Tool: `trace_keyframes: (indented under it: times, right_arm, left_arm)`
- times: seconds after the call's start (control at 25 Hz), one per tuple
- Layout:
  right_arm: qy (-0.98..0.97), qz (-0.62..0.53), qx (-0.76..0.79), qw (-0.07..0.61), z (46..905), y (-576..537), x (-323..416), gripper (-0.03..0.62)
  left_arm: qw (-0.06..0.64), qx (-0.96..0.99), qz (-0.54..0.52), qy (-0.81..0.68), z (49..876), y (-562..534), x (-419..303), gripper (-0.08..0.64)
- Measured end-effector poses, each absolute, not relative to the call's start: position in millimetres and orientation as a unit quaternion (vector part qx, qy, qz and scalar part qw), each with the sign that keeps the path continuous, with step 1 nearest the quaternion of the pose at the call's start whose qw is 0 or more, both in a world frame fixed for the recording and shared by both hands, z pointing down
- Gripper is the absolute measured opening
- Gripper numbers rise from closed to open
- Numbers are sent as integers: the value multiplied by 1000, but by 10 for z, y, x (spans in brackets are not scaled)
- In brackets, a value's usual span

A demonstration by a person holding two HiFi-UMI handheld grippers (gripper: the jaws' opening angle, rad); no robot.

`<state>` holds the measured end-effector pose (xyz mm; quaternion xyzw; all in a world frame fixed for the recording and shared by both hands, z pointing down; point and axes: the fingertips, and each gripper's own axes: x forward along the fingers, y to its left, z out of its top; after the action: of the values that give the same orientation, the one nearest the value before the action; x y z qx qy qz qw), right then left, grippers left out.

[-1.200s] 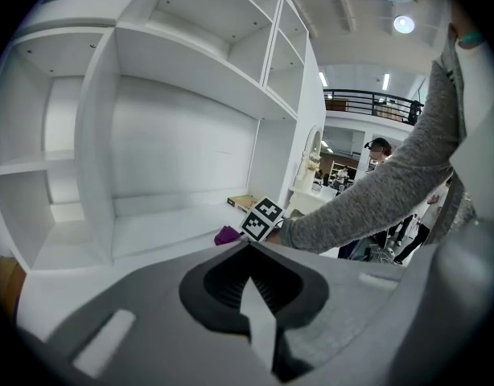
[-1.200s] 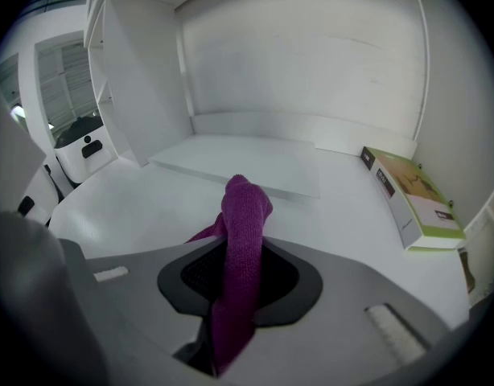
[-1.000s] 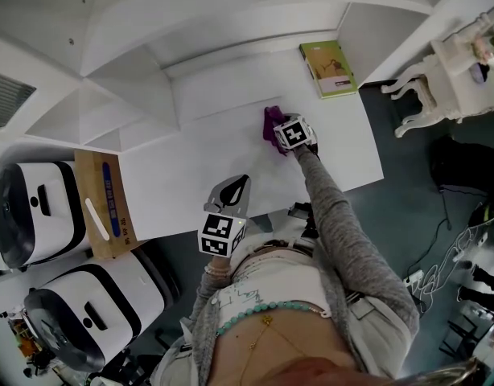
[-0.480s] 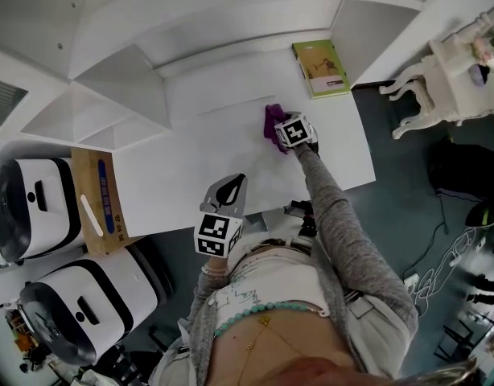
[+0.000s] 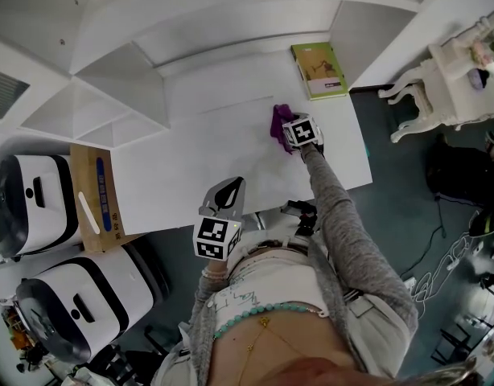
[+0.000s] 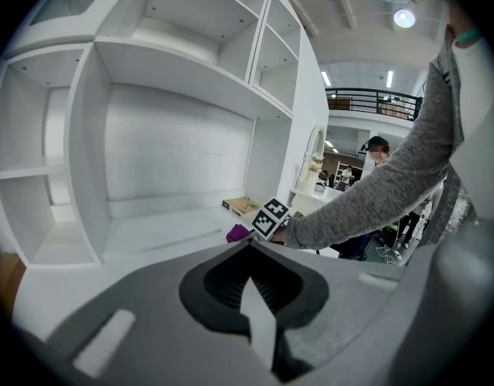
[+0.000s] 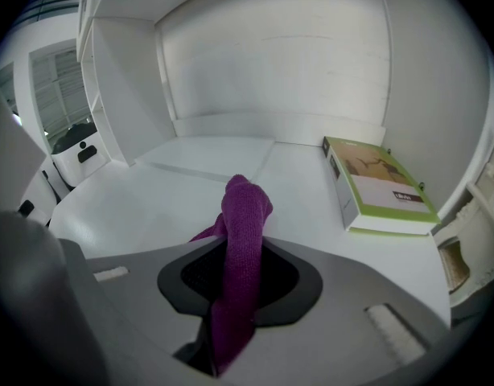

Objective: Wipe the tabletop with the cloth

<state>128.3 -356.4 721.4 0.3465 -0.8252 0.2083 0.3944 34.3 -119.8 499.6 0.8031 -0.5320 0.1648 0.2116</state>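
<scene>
A purple cloth rests on the white tabletop near its right half, and my right gripper is shut on it. In the right gripper view the cloth runs up between the jaws and folds over in front of them. My left gripper is held over the table's near edge, away from the cloth, jaws together with nothing between them. From the left gripper view the cloth and the right gripper's marker cube show ahead on the table.
A green book lies at the table's far right corner, also in the right gripper view. White shelving borders the far and left sides. A wooden box and white machines stand left of the table. A white chair is at the right.
The right gripper has slid slightly to the right with the cloth. The left gripper stays about where it was.
</scene>
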Motion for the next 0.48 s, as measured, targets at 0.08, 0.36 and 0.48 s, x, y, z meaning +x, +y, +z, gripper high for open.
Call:
trace_keyframes:
  times: [0.08,0.36,0.48]
  right_arm:
    - [-819,213,359,393,7217,-3588,1373,100]
    - [-789,208,385,430,7237,-3578,1548,98]
    - [-787,206,394,428,7228,-3580,1533,98]
  left_arm:
    - [211,806,164,-529,4988,-1188,282,0]
    - [211,818,160,-511,4973,-1196,31,0]
    - [207,823,161,-504,5001,-1196,-73,0]
